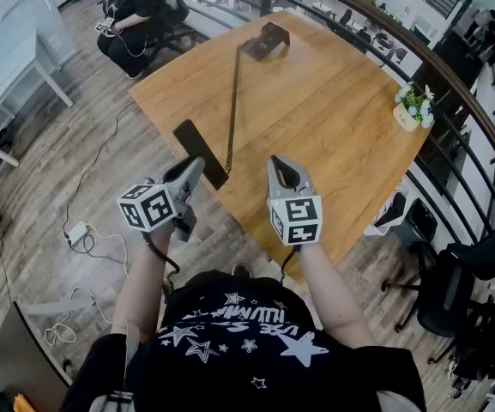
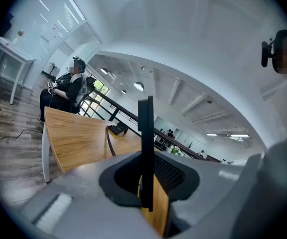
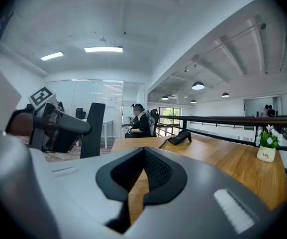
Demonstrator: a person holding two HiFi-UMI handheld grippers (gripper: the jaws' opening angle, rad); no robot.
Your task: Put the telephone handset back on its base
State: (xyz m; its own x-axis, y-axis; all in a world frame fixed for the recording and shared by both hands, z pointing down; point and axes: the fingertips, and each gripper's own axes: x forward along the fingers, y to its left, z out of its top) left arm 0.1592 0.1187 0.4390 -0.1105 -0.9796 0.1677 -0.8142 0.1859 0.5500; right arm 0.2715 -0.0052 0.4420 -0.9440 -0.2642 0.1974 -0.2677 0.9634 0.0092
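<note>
A black T-shirt (image 1: 247, 350) and two grey tongs with marker cubes.
The T-shirt has short sleeves and white stars and lettering printed across it. The left tongs (image 1: 197, 168) and right tongs (image 1: 283, 166) have smooth grey shells lined with black ribbed pads (image 3: 158, 171). Each carries a cube (image 1: 148, 207) of black-and-white square markers at its rear, and a thin black cable (image 1: 163, 256) trails behind the left tongs.

an open office: wooden desk (image 1: 333, 118), swivel chairs (image 1: 449, 294), glass partitions (image 3: 91, 96).

Saw a wooden counter (image 1: 333, 118) with a small potted plant (image 1: 413, 107) near its right edge. Noted a seated person (image 1: 135, 15) beyond the far corner and a curved railing (image 1: 463, 110) alongside.
</note>
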